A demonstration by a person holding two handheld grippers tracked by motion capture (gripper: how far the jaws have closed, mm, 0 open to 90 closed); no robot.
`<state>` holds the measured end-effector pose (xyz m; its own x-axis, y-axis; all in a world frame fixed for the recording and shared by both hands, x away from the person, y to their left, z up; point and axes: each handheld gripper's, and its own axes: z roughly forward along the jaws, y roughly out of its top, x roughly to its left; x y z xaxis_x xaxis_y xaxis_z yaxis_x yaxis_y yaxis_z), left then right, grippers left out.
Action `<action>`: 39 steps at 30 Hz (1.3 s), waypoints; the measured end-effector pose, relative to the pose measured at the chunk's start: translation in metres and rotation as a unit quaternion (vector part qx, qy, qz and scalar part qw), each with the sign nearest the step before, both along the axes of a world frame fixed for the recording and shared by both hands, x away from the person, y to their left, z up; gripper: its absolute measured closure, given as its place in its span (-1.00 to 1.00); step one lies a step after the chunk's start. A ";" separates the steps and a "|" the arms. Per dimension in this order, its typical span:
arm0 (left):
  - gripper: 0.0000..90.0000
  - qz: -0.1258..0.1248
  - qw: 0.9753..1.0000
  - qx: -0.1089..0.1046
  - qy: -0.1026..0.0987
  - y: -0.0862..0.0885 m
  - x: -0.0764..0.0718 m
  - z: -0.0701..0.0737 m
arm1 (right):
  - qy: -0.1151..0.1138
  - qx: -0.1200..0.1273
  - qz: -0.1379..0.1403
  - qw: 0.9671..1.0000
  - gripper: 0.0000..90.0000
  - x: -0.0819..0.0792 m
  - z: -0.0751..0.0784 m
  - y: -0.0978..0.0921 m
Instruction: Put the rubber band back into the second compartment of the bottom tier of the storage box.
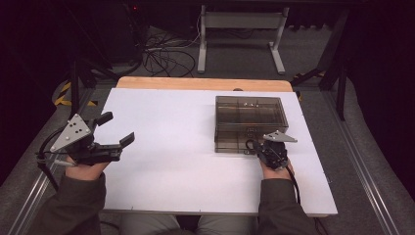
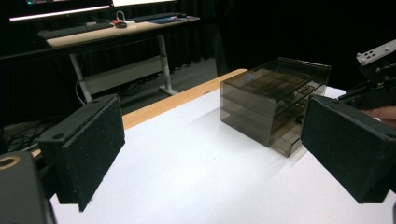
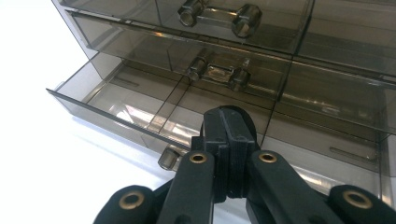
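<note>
1. Waiting at the left of the high view, the left hand-held gripper (image 1: 117, 128) is spread and empty above the tabletop (image 1: 171, 147).
2. Right of centre stands the smoky drawer box (image 1: 250, 115), its bottom drawer (image 3: 140, 112) partly out.
3. The right hand-held gripper (image 3: 229, 140) looks pressed together on that drawer's handle (image 3: 169, 157); whether it is opening or closing is unclear.

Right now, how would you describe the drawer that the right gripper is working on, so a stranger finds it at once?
On the white table stands a smoky transparent drawer box with three drawers stacked. Look at the bottom drawer, where the right gripper has its jaws shut at the handle. Unlike the two above, it is pulled out.
</note>
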<state>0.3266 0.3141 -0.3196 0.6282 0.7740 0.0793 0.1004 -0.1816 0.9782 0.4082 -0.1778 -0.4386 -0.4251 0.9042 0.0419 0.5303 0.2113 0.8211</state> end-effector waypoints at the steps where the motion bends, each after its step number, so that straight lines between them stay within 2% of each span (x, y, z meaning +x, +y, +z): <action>1: -0.84 0.000 1.000 0.000 0.000 0.000 0.000 0.000 | -0.004 0.001 0.001 1.000 1.00 0.000 0.000 0.000; 8: -0.84 0.000 1.000 0.001 0.001 0.000 0.000 0.000 | -0.016 0.024 0.011 1.000 1.00 -0.004 0.005 -0.003; 31: -0.84 0.000 1.000 0.001 0.000 0.000 0.001 0.000 | -0.010 0.020 0.009 1.000 1.00 0.004 -0.002 0.000; 39: -0.84 0.000 1.000 0.000 0.001 0.000 0.001 -0.001 | -0.019 0.031 0.026 0.999 1.00 0.001 0.001 0.001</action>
<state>0.3274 0.3142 -0.3203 0.6278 0.7744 0.0790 0.1017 -0.1823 0.9780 0.4088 -0.1772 -0.4374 -0.4734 0.8772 0.0805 0.4879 0.1851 0.8530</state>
